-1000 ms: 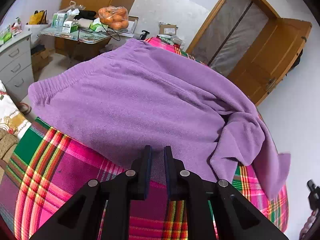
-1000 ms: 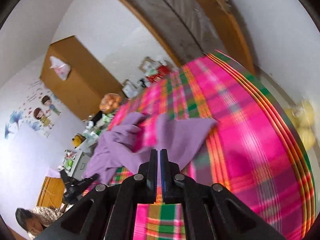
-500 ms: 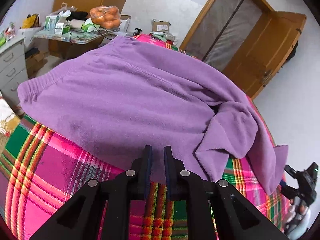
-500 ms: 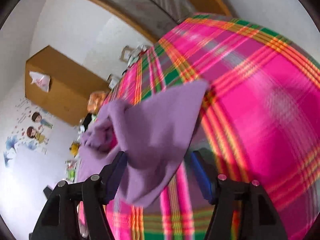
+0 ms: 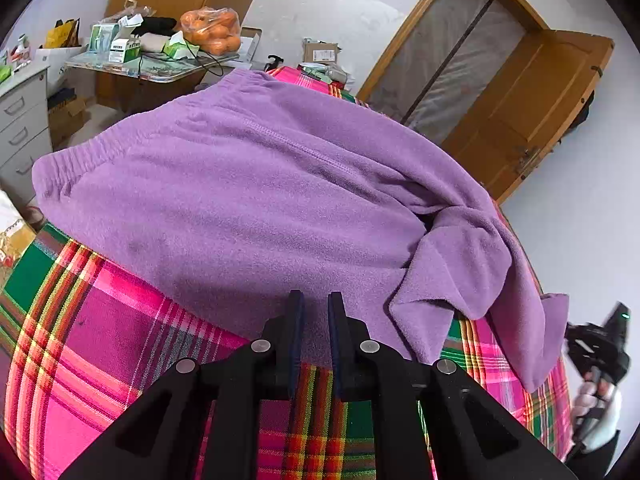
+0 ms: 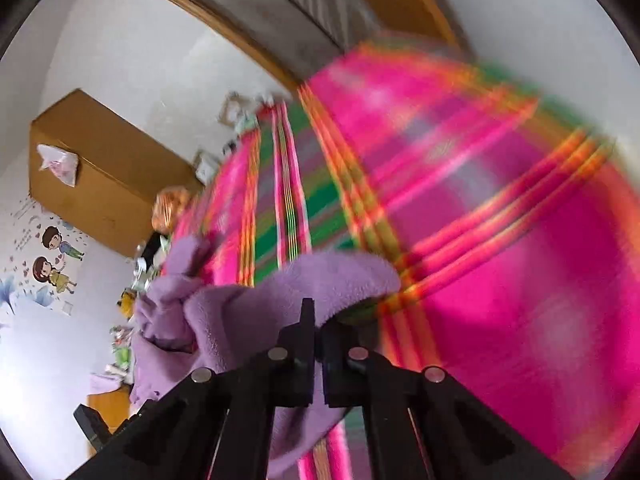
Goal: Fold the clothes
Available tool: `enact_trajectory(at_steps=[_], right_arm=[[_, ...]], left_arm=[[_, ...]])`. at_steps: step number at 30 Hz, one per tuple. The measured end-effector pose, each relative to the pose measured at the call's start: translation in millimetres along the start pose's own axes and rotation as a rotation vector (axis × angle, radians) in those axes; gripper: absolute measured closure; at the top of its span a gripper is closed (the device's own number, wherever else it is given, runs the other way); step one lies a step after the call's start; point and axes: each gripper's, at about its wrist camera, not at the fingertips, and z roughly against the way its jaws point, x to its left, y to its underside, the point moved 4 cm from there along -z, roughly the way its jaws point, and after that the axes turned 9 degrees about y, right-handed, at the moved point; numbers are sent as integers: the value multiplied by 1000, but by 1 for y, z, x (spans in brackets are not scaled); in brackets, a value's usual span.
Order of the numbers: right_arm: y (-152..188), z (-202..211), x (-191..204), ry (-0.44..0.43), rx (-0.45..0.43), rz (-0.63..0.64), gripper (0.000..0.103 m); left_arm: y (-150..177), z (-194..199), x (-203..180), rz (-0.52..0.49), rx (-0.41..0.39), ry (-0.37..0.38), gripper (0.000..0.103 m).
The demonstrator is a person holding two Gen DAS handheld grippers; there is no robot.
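Between right gripper (image 6: pixel 316 312) jaws, purple fleece garment (image 6: pixel 320 280), bedspread (image 6: pixel 500 240) motion-blurred.

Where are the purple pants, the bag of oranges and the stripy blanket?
purple pants (image 5: pixel 256 200): left wrist view, middle of the fabric.
bag of oranges (image 5: pixel 212 32): left wrist view, bag's middle.
plaid blanket (image 5: pixel 104 332): left wrist view, bare near part.

Trousers (image 5: pixel 256 200) lie on the bedspread (image 5: pixel 100 344); cluttered table (image 5: pixel 160 70) behind.
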Motion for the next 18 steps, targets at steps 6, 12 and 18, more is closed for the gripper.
enact_trajectory(at_steps=[6, 12, 18], right_arm=[[-13, 108, -38, 46, -205, -49, 101], [-20, 159, -37, 41, -304, -56, 101], [-28, 209, -34, 35, -403, -60, 101]], left_arm=[[0, -1, 0, -4, 3, 1, 91], [0, 0, 0, -13, 7, -5, 91], [1, -1, 0, -13, 6, -7, 91]])
